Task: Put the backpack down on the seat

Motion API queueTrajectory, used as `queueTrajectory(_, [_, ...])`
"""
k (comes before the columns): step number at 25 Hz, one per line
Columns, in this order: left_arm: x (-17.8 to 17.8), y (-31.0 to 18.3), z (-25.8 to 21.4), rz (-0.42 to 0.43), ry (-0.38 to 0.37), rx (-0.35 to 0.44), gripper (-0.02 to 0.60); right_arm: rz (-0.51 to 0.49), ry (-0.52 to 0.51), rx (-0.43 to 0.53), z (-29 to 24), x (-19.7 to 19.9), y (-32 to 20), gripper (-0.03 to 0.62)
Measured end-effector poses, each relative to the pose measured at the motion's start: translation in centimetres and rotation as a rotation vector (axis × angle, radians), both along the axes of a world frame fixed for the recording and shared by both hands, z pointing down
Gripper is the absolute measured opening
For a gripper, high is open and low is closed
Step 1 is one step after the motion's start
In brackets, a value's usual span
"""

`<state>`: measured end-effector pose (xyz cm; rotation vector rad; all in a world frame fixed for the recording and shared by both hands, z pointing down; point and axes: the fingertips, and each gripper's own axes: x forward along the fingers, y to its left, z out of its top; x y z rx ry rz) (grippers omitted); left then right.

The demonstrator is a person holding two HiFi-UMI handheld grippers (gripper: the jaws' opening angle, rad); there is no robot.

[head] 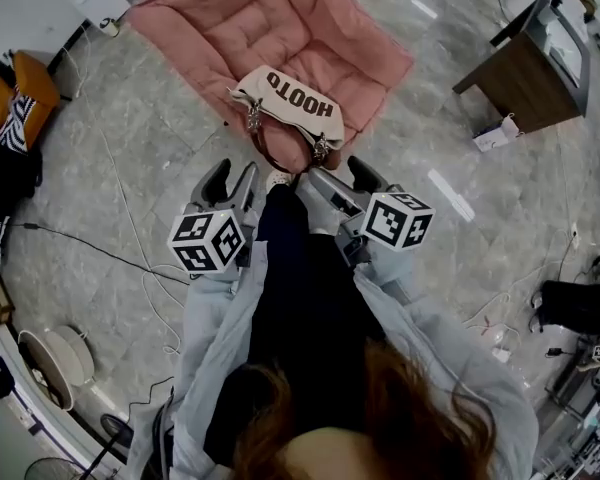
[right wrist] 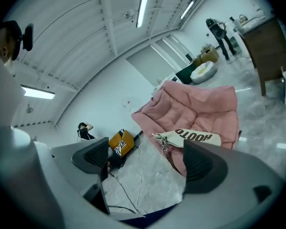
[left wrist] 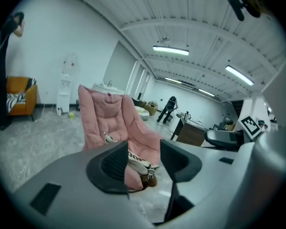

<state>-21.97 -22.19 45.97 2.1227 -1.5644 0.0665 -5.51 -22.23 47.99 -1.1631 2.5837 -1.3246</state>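
The left gripper (head: 230, 180) stands with its jaws apart and nothing between them. The right gripper (head: 342, 180) is spread wider, also empty. Both are held in front of the person's chest, clear of the backpack (head: 290, 103).

The backpack is cream with dark lettering and lies on the front part of the pink seat (head: 280, 18). Its brown end is at the seat's front edge, close to the jaw tips.

In the left gripper view the left jaw covers much of the backpack and the lettering is hard to read. In the right gripper view the right jaw cuts off its lower edge. The head view crops the seat's top, and the person's sleeves (head: 220, 318) hide the floor (head: 130, 168) below.
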Motion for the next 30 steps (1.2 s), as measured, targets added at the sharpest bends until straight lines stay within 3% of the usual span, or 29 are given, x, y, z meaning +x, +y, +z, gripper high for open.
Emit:
queueTrajectory(4, [-0.4,0.0,-4.4,-0.027,-0.11,0.159,0.14,0.031,0.024,0.079,-2.2,1.5,-0.1,0.441])
queueTrajectory(8, [-0.6,-0.1,-7.8,-0.039,-0.115,0.279,0.064,0.102,0.076,0.216,-5.1,3.3,-0.6,0.193])
queueTrajectory(12, [0.2,-0.1,-9.0,0.004,-0.099,0.316,0.035,0.115,0.103,0.294,-6.9,4.3,-0.6,0.018])
queueTrajectory(16, [1.0,0.0,-8.2,0.047,-0.122,0.291,0.025,0.106,0.08,0.359,-7.7,4.5,-0.3,0.006])
queueTrajectory(23, [1.6,0.2,-6.3,0.058,-0.12,0.225,0.023,0.084,0.295,0.36,-5.6,5.0,-0.1,0.006])
queueTrajectory(30, [1.8,0.5,-5.1,0.063,-0.122,0.193,0.023,0.085,0.325,0.355,-5.0,5.3,0.0,0.006])
